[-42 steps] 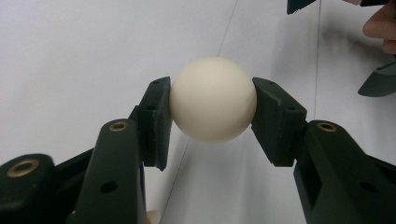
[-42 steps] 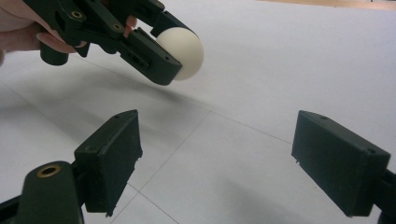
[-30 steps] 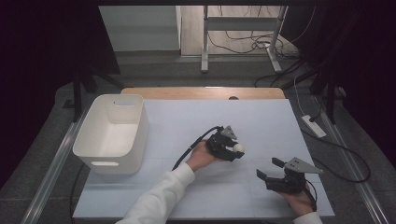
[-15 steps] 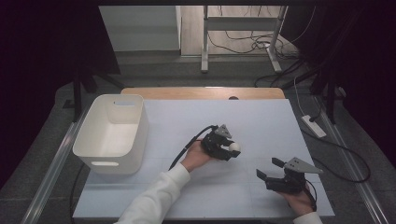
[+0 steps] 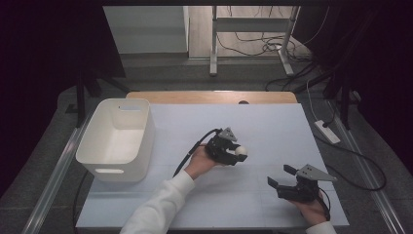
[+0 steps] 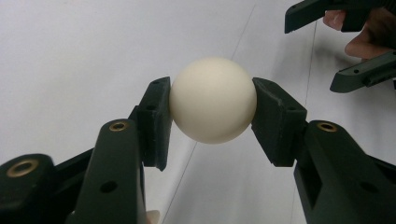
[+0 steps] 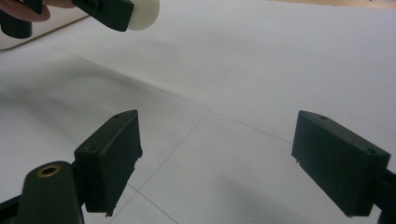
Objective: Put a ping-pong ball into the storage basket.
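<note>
A cream ball [image 6: 213, 100] was pinched between the two pads of the left tongs [image 5: 234, 152], near the middle of the white surface [image 5: 272, 126]; whether it rested on the surface could not be told. The right tongs [image 5: 279, 176] were held spread wide with nothing between them, low over the surface's near right part. A white bin [image 5: 117, 139] was seen at the left edge, well apart from the ball.

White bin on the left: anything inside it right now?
The white bin shows a bare pale floor with nothing on it in the high view. Its near wall hides the strip of floor just behind it. The ball sits clamped in the left gripper.
</note>
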The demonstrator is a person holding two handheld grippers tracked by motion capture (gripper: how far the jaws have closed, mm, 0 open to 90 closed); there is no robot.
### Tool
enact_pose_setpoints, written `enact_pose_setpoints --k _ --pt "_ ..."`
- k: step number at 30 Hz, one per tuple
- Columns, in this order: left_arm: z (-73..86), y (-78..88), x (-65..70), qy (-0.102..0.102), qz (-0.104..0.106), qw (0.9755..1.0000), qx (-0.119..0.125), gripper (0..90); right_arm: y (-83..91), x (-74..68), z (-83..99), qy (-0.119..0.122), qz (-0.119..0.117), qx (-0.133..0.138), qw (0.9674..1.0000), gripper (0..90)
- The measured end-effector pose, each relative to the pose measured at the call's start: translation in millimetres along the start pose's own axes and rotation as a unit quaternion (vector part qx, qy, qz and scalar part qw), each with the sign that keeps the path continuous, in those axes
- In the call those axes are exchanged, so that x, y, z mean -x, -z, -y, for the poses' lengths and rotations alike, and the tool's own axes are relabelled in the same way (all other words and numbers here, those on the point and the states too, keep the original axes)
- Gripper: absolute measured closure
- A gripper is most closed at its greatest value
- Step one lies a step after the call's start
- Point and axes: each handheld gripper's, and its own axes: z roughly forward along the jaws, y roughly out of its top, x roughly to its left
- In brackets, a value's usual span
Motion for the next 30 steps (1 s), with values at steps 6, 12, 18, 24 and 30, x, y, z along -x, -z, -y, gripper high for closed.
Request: enact_pose_setpoints --k 6,12,18,24,30 --pt "0.9 8.4 -2.5 0.003 -0.005 0.9999 0.009 50.7 -0.2 0.3 0.1 0.000 0.001 -0.001 1.0000 15.9" --pt "3.0 16.4 -4.6 0.007 -0.011 0.9998 0.014 50.7 -0.2 0.3 0.2 0.001 0.001 -0.001 1.0000 15.9" --pt "4.6 24.8 -5.8 0.008 -0.019 0.9996 0.018 50.7 -0.4 0.4 0.2 0.001 0.001 -0.001 1.0000 15.9" --pt "6.6 32.1 -6.5 0.011 -0.024 0.9994 0.023 50.6 -0.3 0.2 0.2 0.001 0.001 -0.001 1.0000 15.9" --pt "8.2 39.5 -7.6 0.013 -0.030 0.9990 0.030 50.6 -0.3 0.1 0.1 0.001 0.001 -0.002 1.0000 15.9"
